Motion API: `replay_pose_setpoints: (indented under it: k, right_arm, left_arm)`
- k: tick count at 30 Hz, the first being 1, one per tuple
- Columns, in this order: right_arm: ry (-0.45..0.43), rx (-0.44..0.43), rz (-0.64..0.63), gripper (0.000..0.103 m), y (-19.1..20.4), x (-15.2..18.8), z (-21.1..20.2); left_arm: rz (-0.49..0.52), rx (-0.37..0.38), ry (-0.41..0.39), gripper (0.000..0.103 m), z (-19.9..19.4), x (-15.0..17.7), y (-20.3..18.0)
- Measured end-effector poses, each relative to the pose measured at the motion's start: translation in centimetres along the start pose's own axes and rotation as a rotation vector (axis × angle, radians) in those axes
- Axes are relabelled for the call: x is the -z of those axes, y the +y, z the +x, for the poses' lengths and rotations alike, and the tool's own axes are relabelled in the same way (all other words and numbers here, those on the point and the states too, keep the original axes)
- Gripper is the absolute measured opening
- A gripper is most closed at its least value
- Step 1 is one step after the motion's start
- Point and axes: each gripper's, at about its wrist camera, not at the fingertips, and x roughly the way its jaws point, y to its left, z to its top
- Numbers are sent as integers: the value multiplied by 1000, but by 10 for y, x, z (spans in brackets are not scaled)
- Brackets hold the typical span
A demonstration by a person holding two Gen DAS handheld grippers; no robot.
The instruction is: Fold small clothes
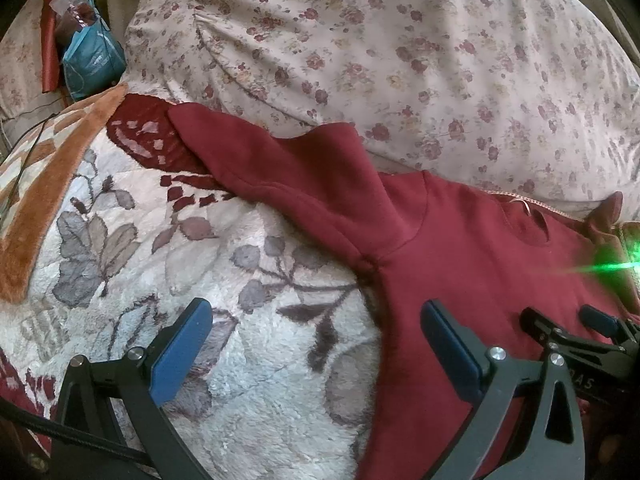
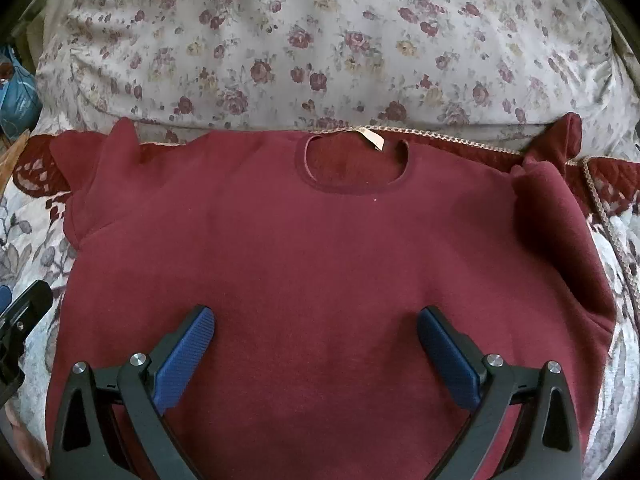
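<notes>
A dark red sweatshirt [image 2: 320, 248] lies flat, front up, on a fluffy floral blanket [image 1: 224, 320], collar with a white label [image 2: 370, 136] at the far side. Its left sleeve [image 1: 280, 160] stretches out to the far left, and its right sleeve [image 2: 556, 184] is bunched at the far right. My left gripper [image 1: 316, 336] is open and empty, hovering over the sweatshirt's left side edge below the armpit. My right gripper [image 2: 316, 340] is open and empty over the middle of the chest. The right gripper also shows in the left wrist view [image 1: 568, 328].
A large pillow in a rose-print cover [image 2: 320, 40] lies just beyond the collar. A blue bag [image 1: 92, 60] and clutter sit at the far left. An orange blanket border [image 1: 52, 184] runs along the left.
</notes>
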Motion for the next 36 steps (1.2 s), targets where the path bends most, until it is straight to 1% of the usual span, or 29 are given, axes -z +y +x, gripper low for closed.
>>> replay_pose_setpoints:
  k: [10, 29, 32, 33, 34, 36]
  right_arm:
    - [8, -16, 8, 103, 0, -1, 2]
    - [2, -3, -6, 103, -1, -1, 2]
    - [0, -5, -6, 103, 0, -2, 0]
    - [-5, -5, -7, 103, 1, -2, -1]
    - [-11, -13, -10, 103, 2, -2, -3]
    - [-30, -52, -17, 103, 5, -4, -8]
  left_arm:
    - [-1, 0, 2, 103, 0, 1, 3]
    - [-6, -5, 3, 103, -1, 1, 4]
    - [-34, 2, 10, 103, -2, -4, 12]
    - [-62, 19, 20, 103, -3, -7, 19]
    - [-90, 33, 29, 103, -3, -10, 26]
    - [-137, 36, 39, 103, -2, -16, 40]
